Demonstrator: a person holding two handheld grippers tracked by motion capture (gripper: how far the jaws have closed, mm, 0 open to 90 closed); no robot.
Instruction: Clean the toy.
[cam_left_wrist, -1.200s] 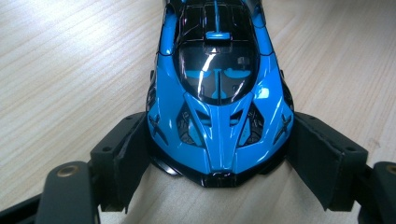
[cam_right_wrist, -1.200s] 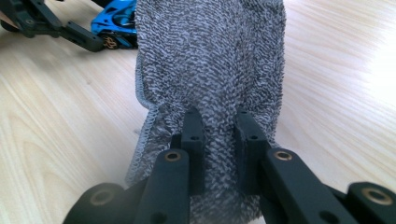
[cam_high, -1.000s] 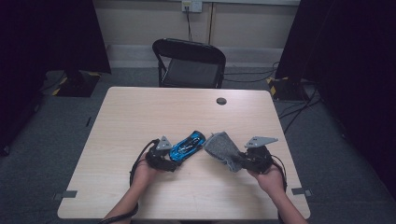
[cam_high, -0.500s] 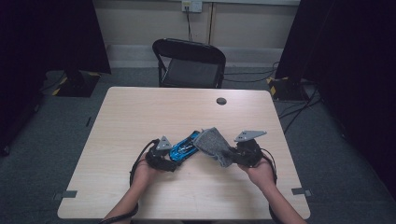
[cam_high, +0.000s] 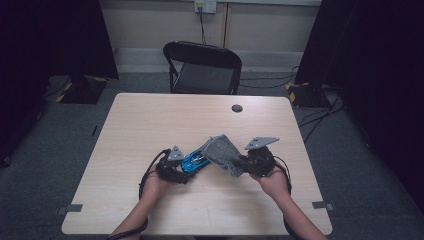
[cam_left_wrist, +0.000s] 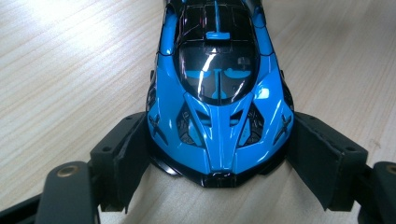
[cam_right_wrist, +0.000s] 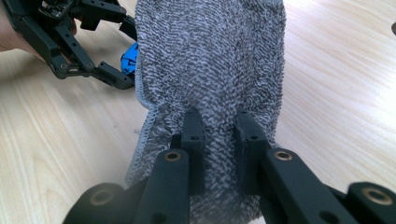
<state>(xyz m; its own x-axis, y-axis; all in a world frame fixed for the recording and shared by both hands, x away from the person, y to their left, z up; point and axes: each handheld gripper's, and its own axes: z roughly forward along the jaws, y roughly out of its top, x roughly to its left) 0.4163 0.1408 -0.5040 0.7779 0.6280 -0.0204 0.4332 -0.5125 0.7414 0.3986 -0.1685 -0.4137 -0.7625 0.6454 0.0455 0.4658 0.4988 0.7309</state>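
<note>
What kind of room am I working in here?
Probably a lab or studio set up for recording, not a home: a bare wooden table on grey carpet, black curtains at both sides, a folding chair behind it, and cables running across the floor.

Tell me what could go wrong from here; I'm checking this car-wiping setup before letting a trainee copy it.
1. The left gripper clamps only the nose of the blue toy car; a sideways push from the cloth might pivot or pop it loose.
2. The right gripper pinches just a fold of the grey cloth, so a firm rub could tug it free.
3. The cloth drapes over the car in the high view, hiding it, so the two grippers might bump.
</note>
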